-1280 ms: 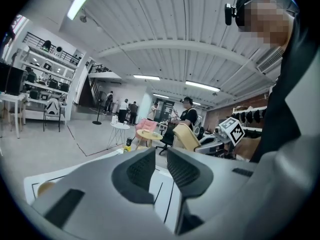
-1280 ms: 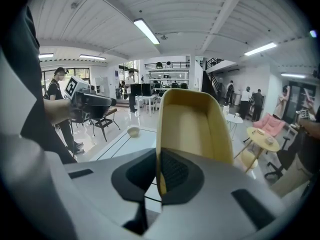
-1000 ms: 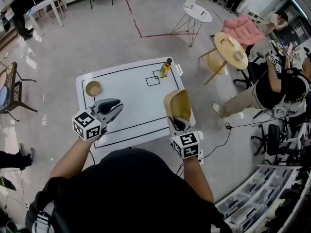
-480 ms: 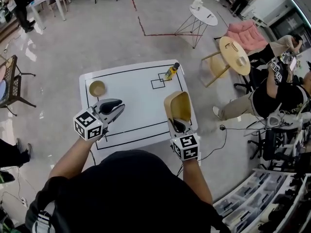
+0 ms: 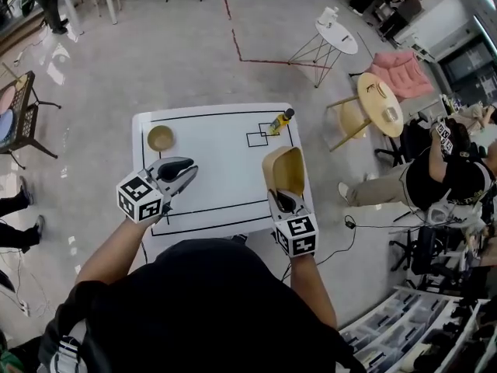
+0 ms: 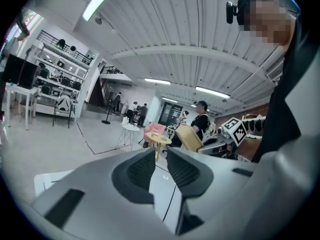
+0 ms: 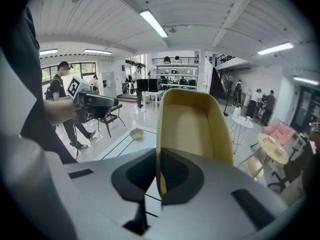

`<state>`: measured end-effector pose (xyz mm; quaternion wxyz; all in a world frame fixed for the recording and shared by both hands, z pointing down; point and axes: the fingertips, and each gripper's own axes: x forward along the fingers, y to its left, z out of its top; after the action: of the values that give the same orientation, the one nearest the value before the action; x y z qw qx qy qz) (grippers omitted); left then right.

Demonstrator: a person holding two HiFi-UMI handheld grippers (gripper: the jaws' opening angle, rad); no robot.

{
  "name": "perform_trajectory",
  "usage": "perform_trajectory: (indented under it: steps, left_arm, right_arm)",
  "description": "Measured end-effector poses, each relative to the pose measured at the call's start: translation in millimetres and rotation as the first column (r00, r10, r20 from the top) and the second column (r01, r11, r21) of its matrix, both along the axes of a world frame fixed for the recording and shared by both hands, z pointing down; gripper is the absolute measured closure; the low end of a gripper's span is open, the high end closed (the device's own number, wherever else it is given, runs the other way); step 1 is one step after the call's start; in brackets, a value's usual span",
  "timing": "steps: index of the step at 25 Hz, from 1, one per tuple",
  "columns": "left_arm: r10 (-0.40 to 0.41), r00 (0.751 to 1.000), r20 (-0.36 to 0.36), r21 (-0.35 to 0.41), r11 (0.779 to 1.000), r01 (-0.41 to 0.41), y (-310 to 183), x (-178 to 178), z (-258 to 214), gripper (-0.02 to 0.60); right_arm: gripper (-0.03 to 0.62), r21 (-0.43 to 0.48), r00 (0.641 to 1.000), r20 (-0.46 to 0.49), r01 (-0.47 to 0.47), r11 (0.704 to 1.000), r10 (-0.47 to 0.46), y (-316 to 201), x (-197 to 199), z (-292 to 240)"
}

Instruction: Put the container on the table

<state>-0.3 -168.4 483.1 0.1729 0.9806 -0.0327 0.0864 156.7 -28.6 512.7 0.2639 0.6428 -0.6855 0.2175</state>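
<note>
Item: container (image 5: 284,169), tan, oblong, open-topped, shallow-walled. Location: in the air, in the right gripper (image 5: 284,202), over the right-hand part of the table (image 5: 210,179) close to its right edge; not touching the top. Hold: the right jaws are clamped on the thin wall at the container's near end, one pad inside the hollow and one outside, as the right gripper view shows. Attitude: long axis running forward from the jaws, away from the person; hollow turned towards the head camera; far end well clear of the gripper. Second tool: left gripper (image 5: 180,171), held over the table's near left part, jaws a narrow gap apart with nothing between them, only table showing through. Other contents of the table: small bowl (image 5: 161,137) near the far left corner; bottle (image 5: 281,120) lying tilted by a small marked square near the far right corner; both well apart from the container. Governing relation: the table lies directly below the container and slightly to its left, so the placing falls to the right hand alone; the left is nearer the bowl than the load. Assessment: carriage stage, set-down not yet made. The move probably calls for lowering and tipping the long axis flat so the base meets the top inside the black outline, then easing the jaws. Risk: held by one thin wall, it may swing or slip.
</note>
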Motion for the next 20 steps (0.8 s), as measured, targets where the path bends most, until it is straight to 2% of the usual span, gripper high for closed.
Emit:
perform_trajectory:
  steps: [12,20]
  left_arm:
    - [-0.174,0.985,-0.002,0.035,0.984,0.173,-4.1,8.3,-16.3,0.503]
    - [-0.213,0.977,0.018,0.049,0.976,0.212,12.5,26.0,-19.9,0.503]
  right_arm:
    - [0.586,0.032,0.989,0.006,0.149,0.988,-0.149,-25.5,34.8,-4.9]
    - [0.586,0.045,0.981,0.016,0.195,0.98,-0.196,-20.1,58.3,-3.6]
